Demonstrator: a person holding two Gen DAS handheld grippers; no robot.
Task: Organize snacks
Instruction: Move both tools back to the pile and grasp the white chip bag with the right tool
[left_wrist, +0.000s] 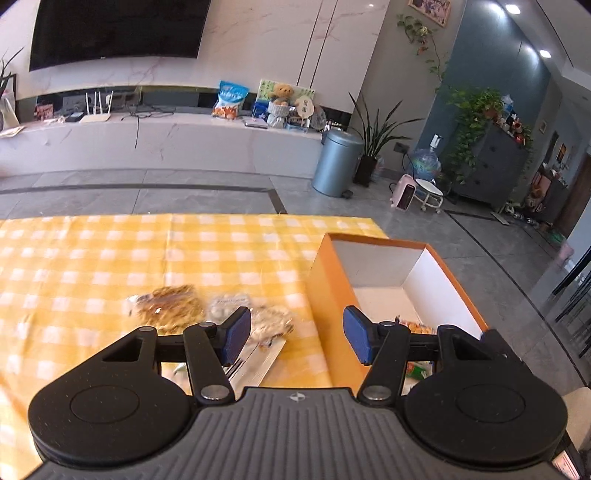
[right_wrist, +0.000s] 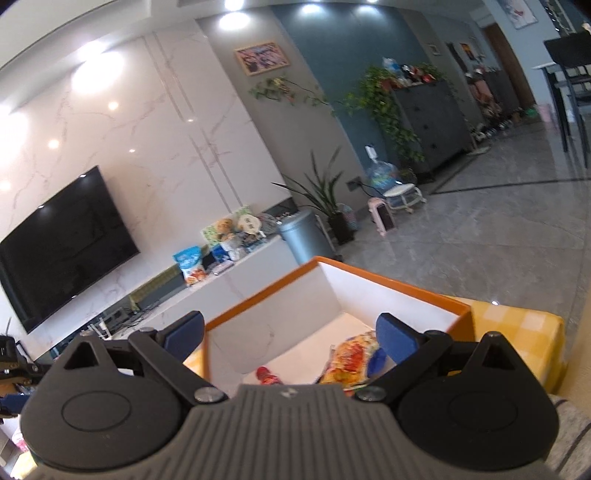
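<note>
An orange box (left_wrist: 328, 295) with white inside walls stands at the right end of a table with a yellow checked cloth (left_wrist: 110, 251). Clear snack packets lie on the cloth left of the box: a brown one (left_wrist: 168, 308), a pale one (left_wrist: 225, 306) and another (left_wrist: 271, 325). My left gripper (left_wrist: 297, 334) is open and empty, straddling the box's left wall. My right gripper (right_wrist: 291, 334) is open and empty above the box (right_wrist: 369, 299). Inside lie an orange-yellow snack bag (right_wrist: 351, 360) and a red item (right_wrist: 267, 374).
A white flat packet (left_wrist: 258, 363) lies under the left finger. Beyond the table are a grey floor, a low white TV bench (left_wrist: 166, 140), a grey bin (left_wrist: 336, 162), plants and a dark cabinet (left_wrist: 491, 166). The table's far edge is close behind the box.
</note>
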